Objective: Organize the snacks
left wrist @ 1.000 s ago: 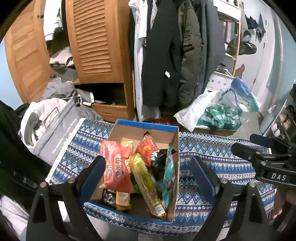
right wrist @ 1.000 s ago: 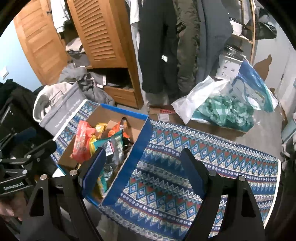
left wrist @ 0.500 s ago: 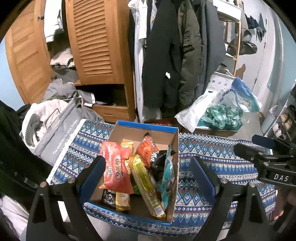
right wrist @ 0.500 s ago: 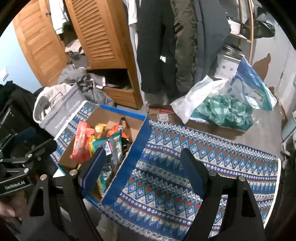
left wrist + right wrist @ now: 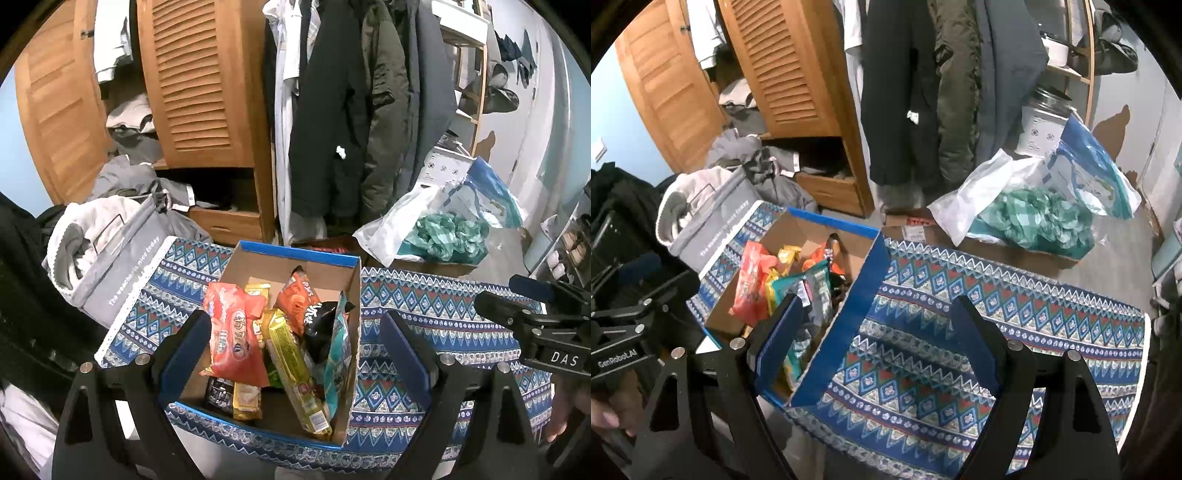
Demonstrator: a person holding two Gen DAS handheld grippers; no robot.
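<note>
A cardboard box (image 5: 291, 258) with a blue rim stands on a patterned cloth (image 5: 436, 306) and holds several snack packets. Among them are an orange-red bag (image 5: 236, 339), a yellow-green bar (image 5: 291, 365), a black packet (image 5: 321, 325) and a teal packet (image 5: 338, 354). My left gripper (image 5: 295, 350) hovers open above the box, its fingers wide apart and holding nothing. My right gripper (image 5: 879, 339) hangs open over the box's blue right wall (image 5: 846, 325) and the cloth (image 5: 1015, 314). The box (image 5: 798, 229) sits to its left.
A grey fabric bin (image 5: 110, 254) with clothes stands left of the box. Beyond the table are a wooden louvred wardrobe (image 5: 199, 81), hanging coats (image 5: 354, 110) and a white plastic bag with green fabric (image 5: 443, 236). A hand shows at the lower right edge (image 5: 561, 417).
</note>
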